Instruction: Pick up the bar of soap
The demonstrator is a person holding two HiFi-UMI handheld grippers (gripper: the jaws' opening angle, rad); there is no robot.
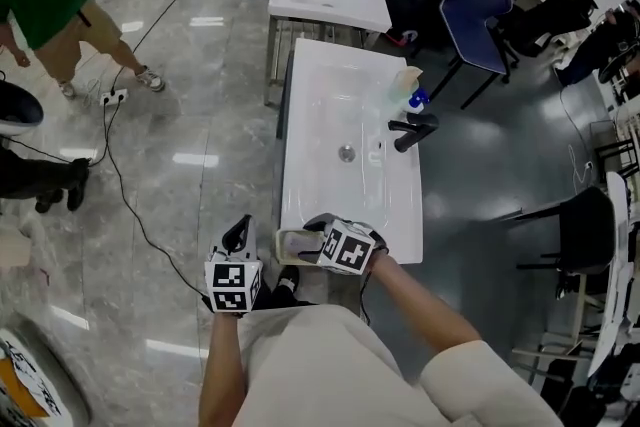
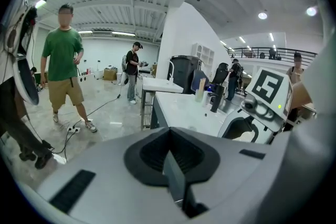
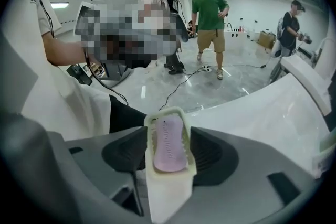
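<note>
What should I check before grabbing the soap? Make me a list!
1. Soap in view, lying in the dish: ok.
2. Right gripper jaws apart, with the dish between them: ok.
3. Jaws around the soap alone, not the dish: not ok.
4. Left gripper shut, empty, apart from the dish: ok.
5. Dish sitting steady at the sink edge: cannot tell.

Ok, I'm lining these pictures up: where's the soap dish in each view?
Head view: soap dish at the sink's near edge, lower centre.
Left gripper view: a cream sliver low right, probably it.
Right gripper view: bottom centre, between the jaws, pink soap inside.
Shared landmark: the white sink.
</note>
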